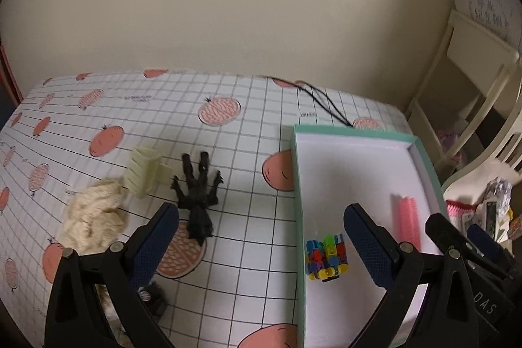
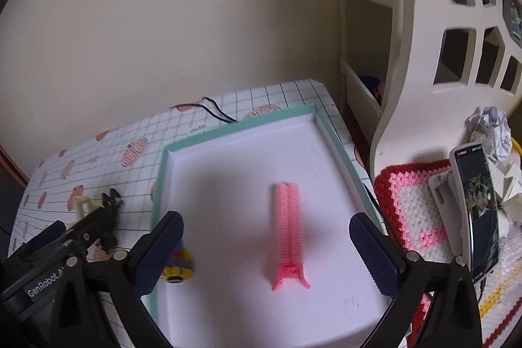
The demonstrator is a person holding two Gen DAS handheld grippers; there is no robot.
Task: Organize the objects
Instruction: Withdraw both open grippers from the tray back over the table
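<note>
Grid-patterned tabletop [image 1: 248, 126]. Ahead of the left gripper [image 1: 261, 237], between its wide-open, empty jaws: black clawed toy figure [image 1: 197, 191]; cream comb-like clip [image 1: 145, 172] and cream fabric scrunchie [image 1: 94, 214] further left. Right gripper [image 2: 266, 250] spread wide, empty, over the mint-rimmed white tray [image 2: 235, 128]; pink ribbed hair clip [image 2: 288, 227] lies between its fingers, multicoloured block cube [image 1: 326, 256] by the left finger.

Both grippers — left gripper [image 1: 261, 243], right gripper [image 2: 266, 253] — agape.
</note>
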